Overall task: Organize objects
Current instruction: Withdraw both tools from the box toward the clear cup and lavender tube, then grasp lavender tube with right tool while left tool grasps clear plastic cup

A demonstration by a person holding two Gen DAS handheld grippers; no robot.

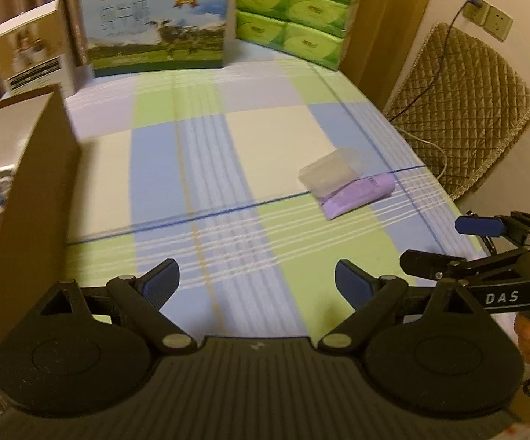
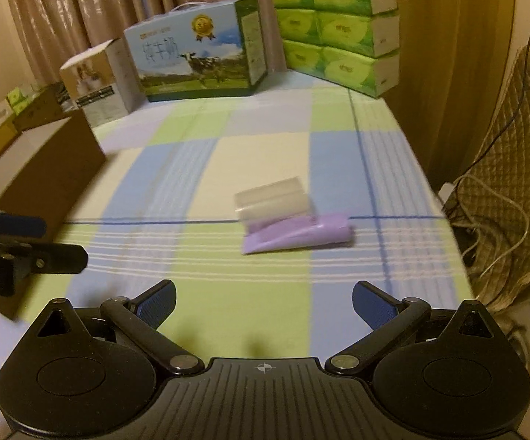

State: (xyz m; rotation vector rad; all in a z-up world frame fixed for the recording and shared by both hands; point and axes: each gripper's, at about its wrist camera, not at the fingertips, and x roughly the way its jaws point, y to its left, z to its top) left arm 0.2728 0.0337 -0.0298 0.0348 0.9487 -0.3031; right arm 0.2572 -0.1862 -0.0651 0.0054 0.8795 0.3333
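Checked tablecloth [image 2: 265, 154] below; my left gripper [image 1: 256, 282] and right gripper [image 2: 263, 302] both wide, empty, touching nothing. Purple tube [image 2: 298, 236] at 12 o'clock, clear box [image 2: 272, 198] touching it.

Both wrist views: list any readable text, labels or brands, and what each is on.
"DAS": white letters on the right gripper body, seen from the left wrist view.
Milk carton: large characters, gold seal, too blurred to read.
Green tissue packs: print too small.
White box: dark label, unreadable.
Purple tube: small print, blurred.
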